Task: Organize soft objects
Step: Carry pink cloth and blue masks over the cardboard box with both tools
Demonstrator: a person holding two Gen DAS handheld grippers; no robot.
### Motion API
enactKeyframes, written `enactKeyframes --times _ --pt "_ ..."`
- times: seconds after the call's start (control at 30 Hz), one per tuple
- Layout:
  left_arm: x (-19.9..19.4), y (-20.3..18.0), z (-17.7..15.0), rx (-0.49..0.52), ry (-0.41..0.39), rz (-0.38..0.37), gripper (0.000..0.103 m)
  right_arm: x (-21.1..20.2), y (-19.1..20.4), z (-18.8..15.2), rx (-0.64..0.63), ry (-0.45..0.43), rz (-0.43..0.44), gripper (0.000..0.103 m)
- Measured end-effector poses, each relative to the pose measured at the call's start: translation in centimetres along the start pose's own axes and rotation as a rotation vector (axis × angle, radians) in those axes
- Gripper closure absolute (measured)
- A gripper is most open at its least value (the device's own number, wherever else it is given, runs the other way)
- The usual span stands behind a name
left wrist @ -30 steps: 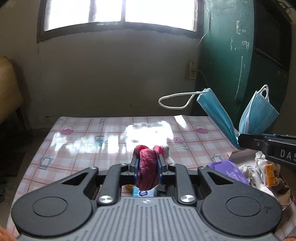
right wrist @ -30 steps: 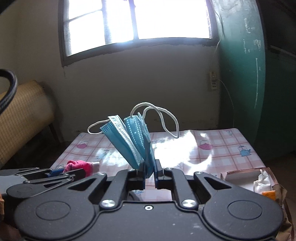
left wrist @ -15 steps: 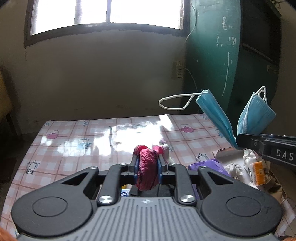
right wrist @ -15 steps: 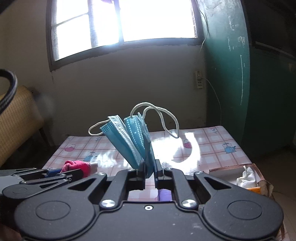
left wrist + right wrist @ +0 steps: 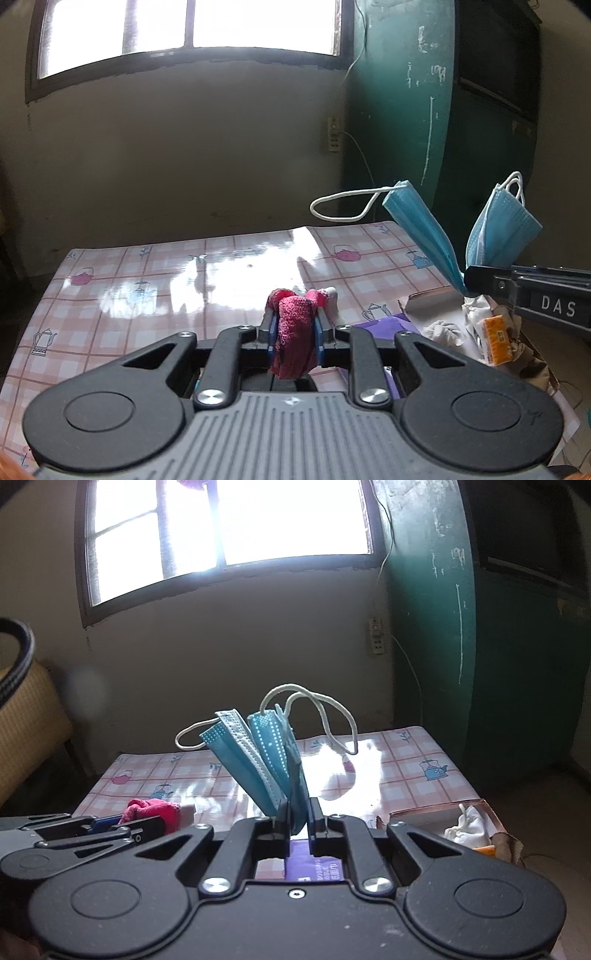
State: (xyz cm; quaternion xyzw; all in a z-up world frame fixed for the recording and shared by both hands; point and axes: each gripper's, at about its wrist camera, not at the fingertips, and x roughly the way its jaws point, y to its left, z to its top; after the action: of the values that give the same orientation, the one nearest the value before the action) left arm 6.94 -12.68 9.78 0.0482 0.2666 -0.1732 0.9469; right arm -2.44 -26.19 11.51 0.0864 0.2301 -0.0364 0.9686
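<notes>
Holding one soft thing in each gripper above the checked table [image 5: 155,280].

My left gripper [image 5: 295,325] is pinched tight on a pink knitted cloth [image 5: 293,332], which bunches up over the fingertips and droops down behind the blue pads; in the right wrist view the same cloth [image 5: 153,808] shows low on the left, clamped in that gripper [image 5: 147,821]. My right gripper [image 5: 298,812] is pressed shut on the bottom of a folded blue face mask [image 5: 266,760], whose pleats fan upward and whose white ear loops [image 5: 314,709] arc out above. Seen from the left wrist, the mask [image 5: 495,236] stands up from the right gripper [image 5: 471,278] at the right edge. Beneath it sits an open cardboard box [image 5: 424,812] with white crumpled wads [image 5: 465,821], and a purple packet [image 5: 317,867] lies on the table just beside the box.
</notes>
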Motion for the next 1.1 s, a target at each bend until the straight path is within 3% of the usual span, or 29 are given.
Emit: enactKeyframes --times 1.1 --pt "2.6 -6.5 0.0 0.106 0.018 -0.152 0.081 -0.9 -7.5 -0.9 0.082 0.007 -0.137 0.092"
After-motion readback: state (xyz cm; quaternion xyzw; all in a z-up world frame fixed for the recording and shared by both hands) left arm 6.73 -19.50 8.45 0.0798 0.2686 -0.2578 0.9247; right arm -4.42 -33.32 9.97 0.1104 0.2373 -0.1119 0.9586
